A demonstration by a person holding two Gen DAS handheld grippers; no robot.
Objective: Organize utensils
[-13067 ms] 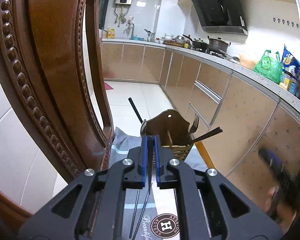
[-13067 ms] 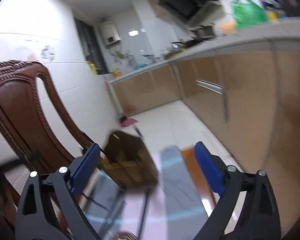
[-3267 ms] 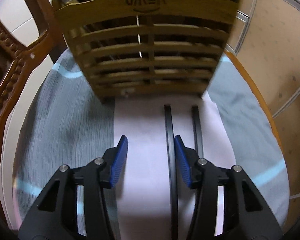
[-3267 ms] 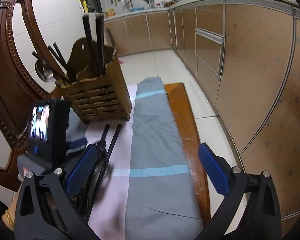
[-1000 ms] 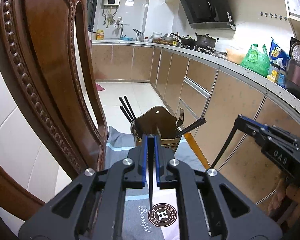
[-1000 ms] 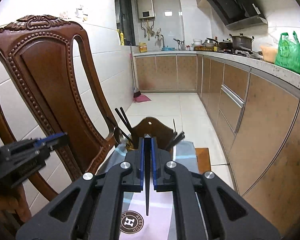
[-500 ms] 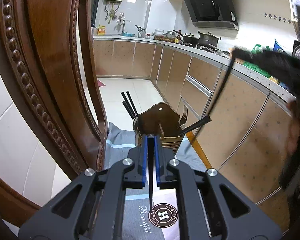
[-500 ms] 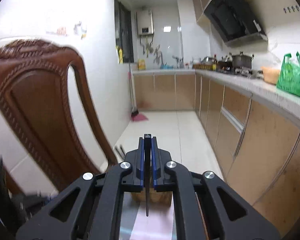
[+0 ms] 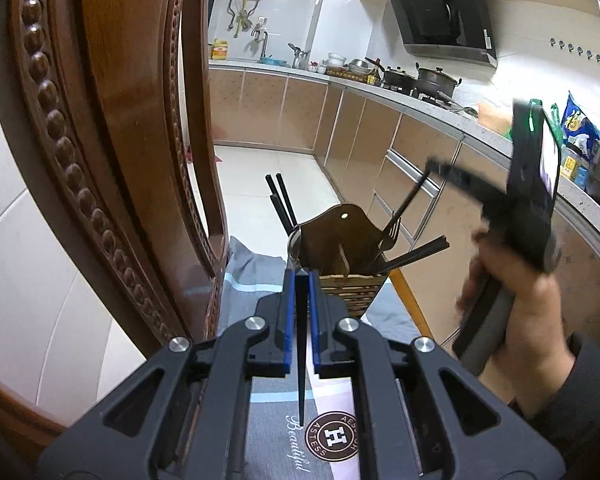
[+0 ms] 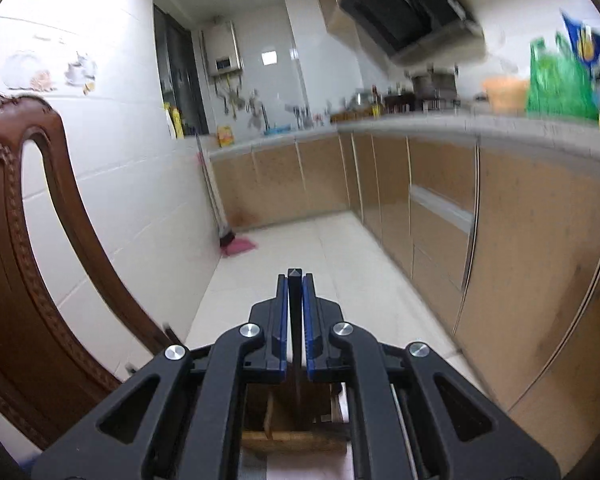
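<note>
A slatted wooden utensil holder (image 9: 342,246) stands on the chair seat, holding black chopsticks, a fork and a spoon. My left gripper (image 9: 301,280) sits just in front of it, shut on a single black chopstick (image 9: 301,380) that hangs tip down. In the left wrist view a hand carries my right gripper (image 9: 434,164) above and to the right of the holder, its black chopstick (image 9: 410,198) slanting down toward the fork. In the right wrist view that gripper (image 10: 295,286) has the chopstick (image 10: 296,320) between its pads, pointing down into the holder (image 10: 292,424). Its jaws are opening.
A carved wooden chair back (image 9: 112,140) rises close on the left. A grey and pink cloth (image 9: 292,436) with a round logo covers the seat. Kitchen cabinets (image 9: 412,152) run along the right, with white tiled floor (image 9: 272,180) behind the holder.
My right gripper has swung in with its chopstick, from the right side to directly above the holder. The left gripper keeps its hold on its chopstick and has edged slightly nearer the holder.
</note>
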